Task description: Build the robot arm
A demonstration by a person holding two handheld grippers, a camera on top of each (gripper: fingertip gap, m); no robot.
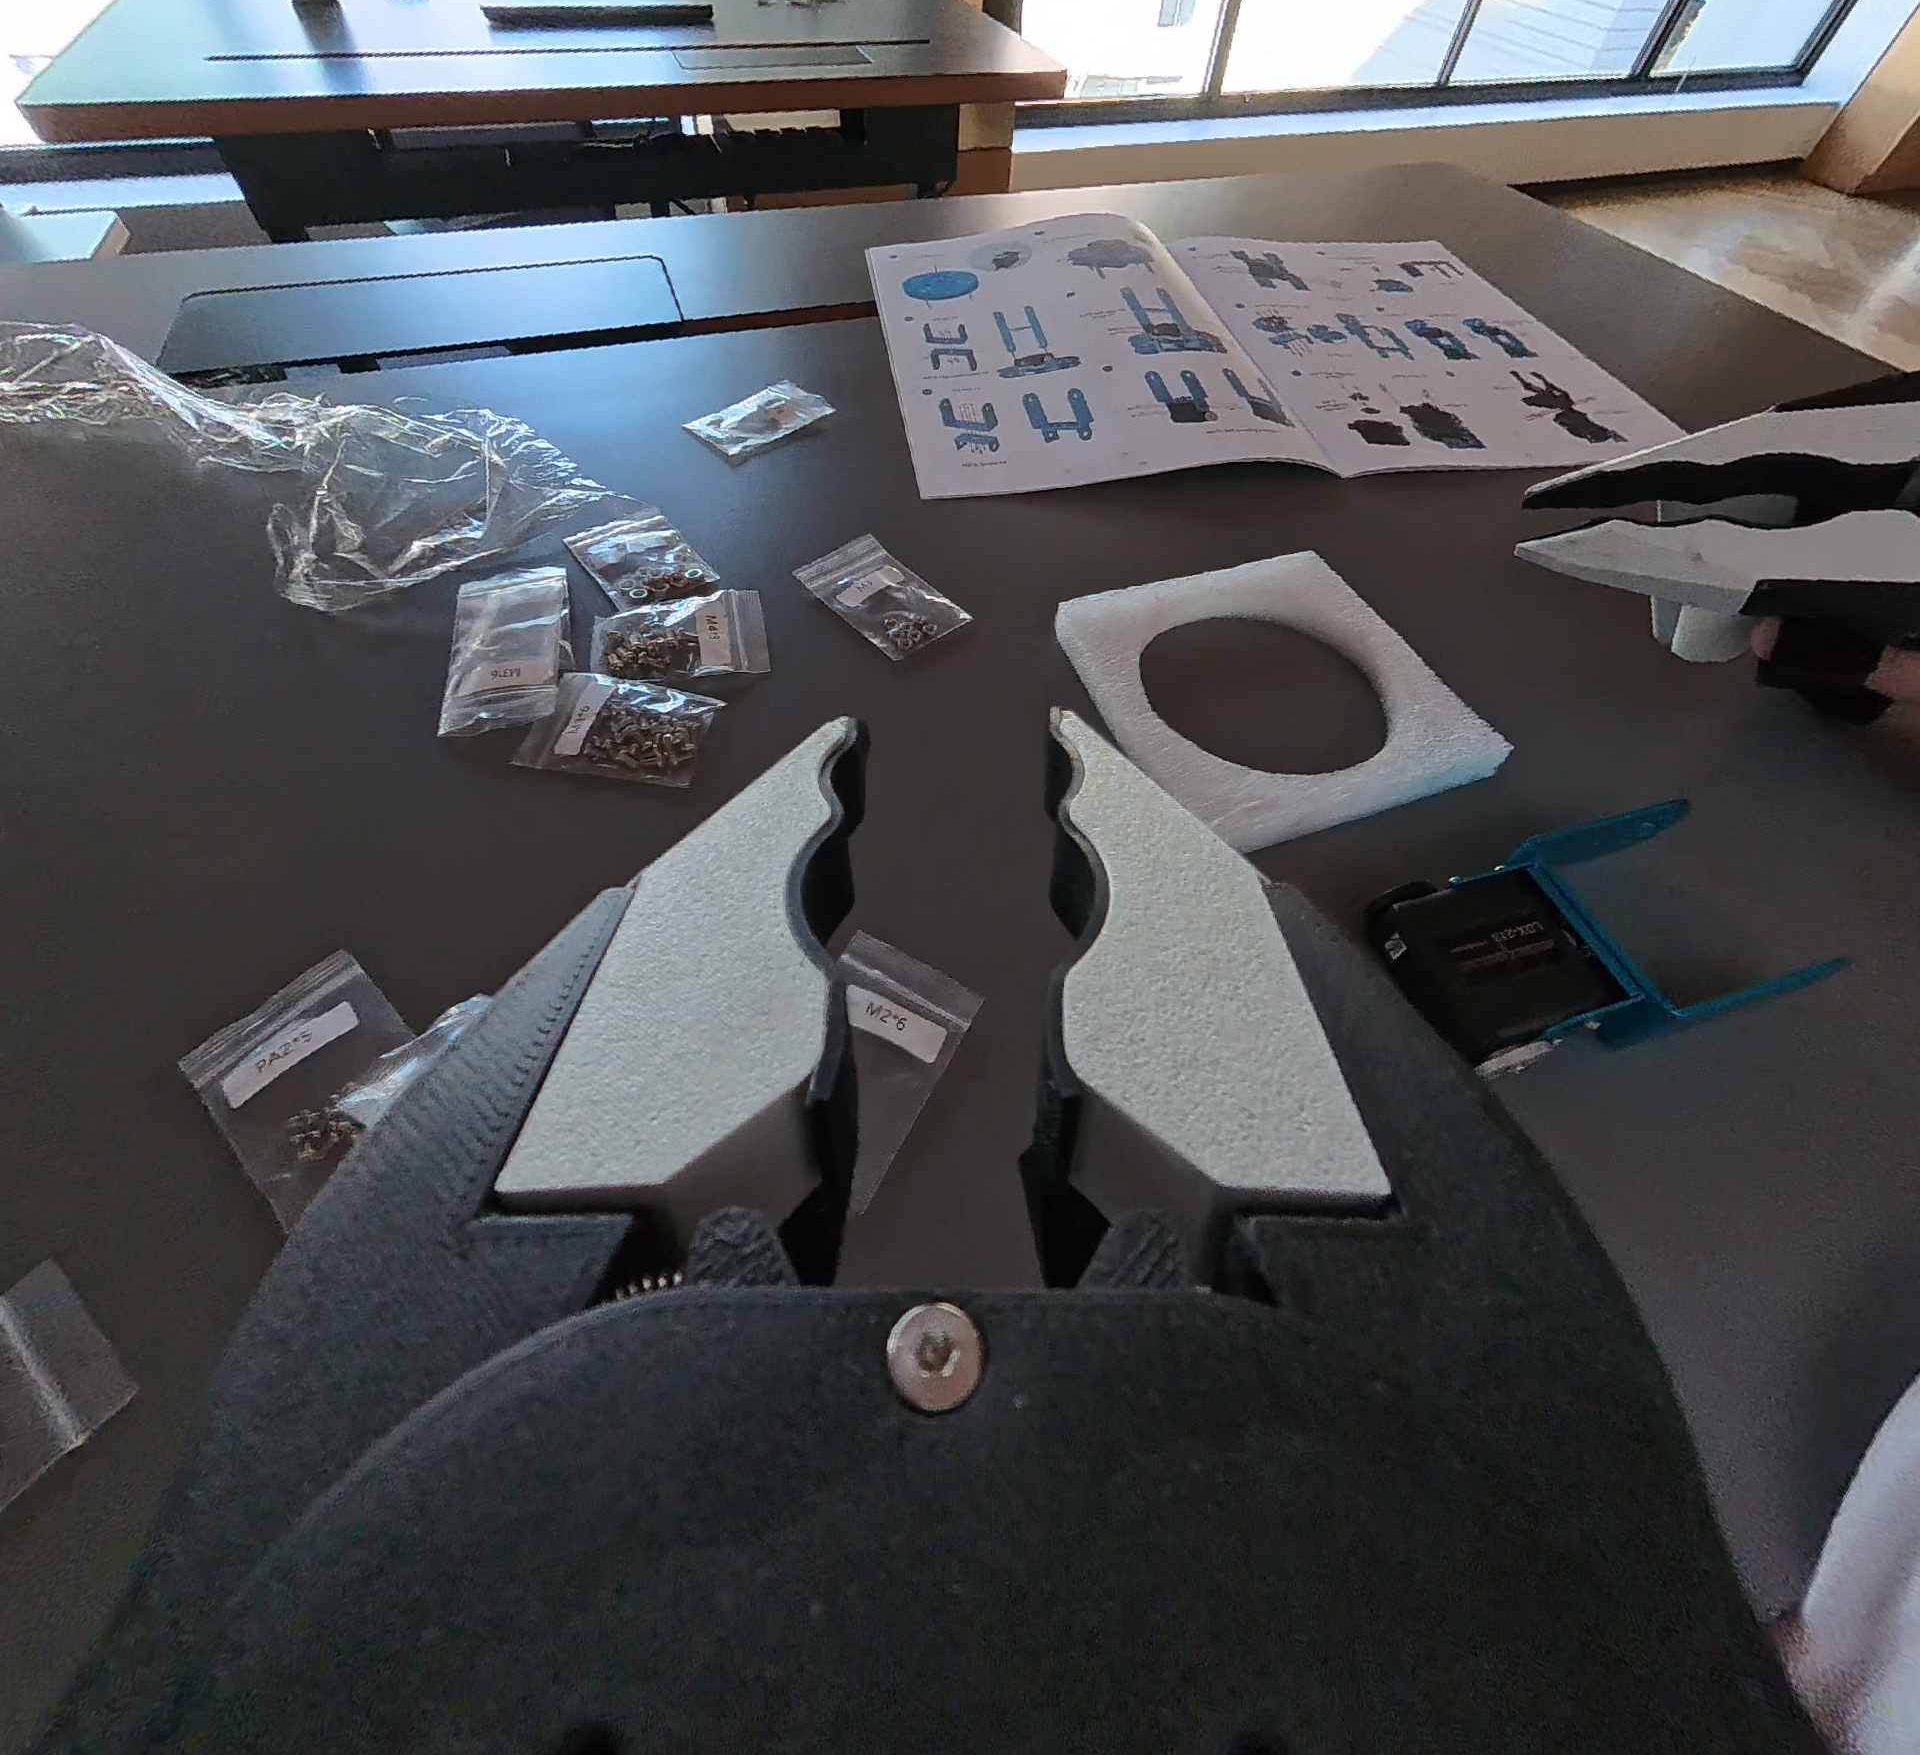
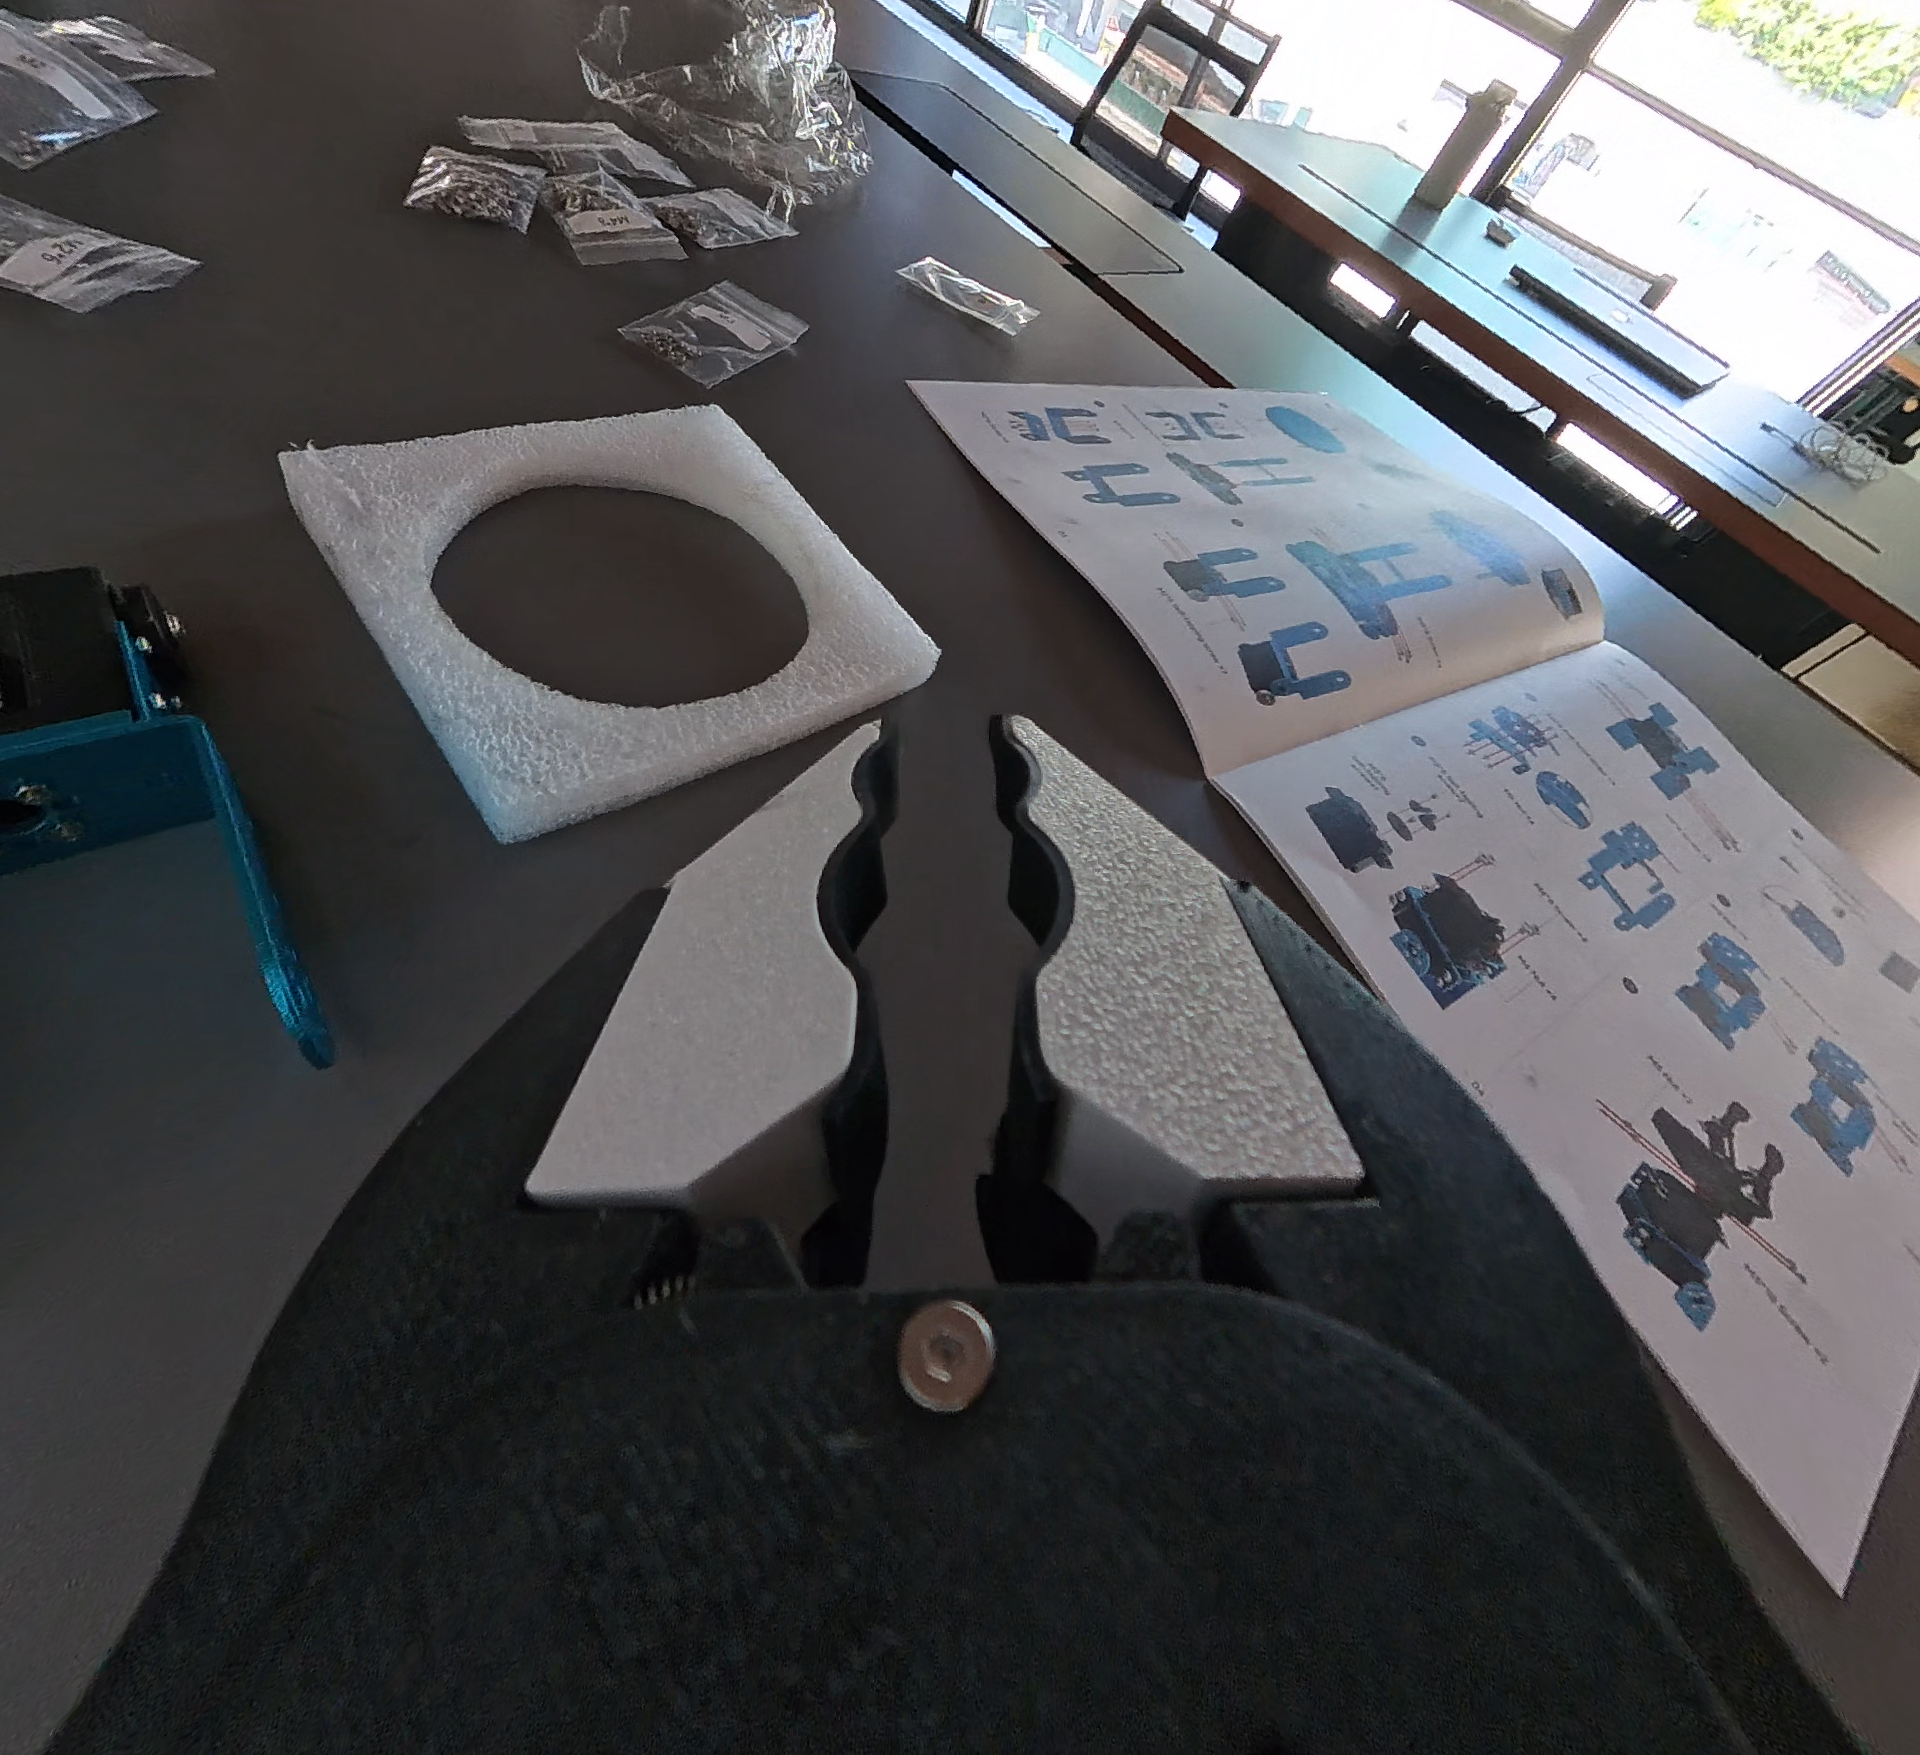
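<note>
Both the left gripper (image 1: 951,749) and right gripper (image 2: 940,729) are held parted and empty above the worktop (image 1: 935,542); one foam square (image 1: 1278,697), one booklet (image 1: 1226,355) and five bags (image 1: 634,656) are seen centre-left.

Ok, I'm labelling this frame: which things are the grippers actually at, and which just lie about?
At the grippers: left gripper, open, above a small labelled bag; right gripper, open and empty, tips by the foam square and open booklet.
Lying about: screw bags, crumpled clear wrap, black servo in blue bracket.
</note>
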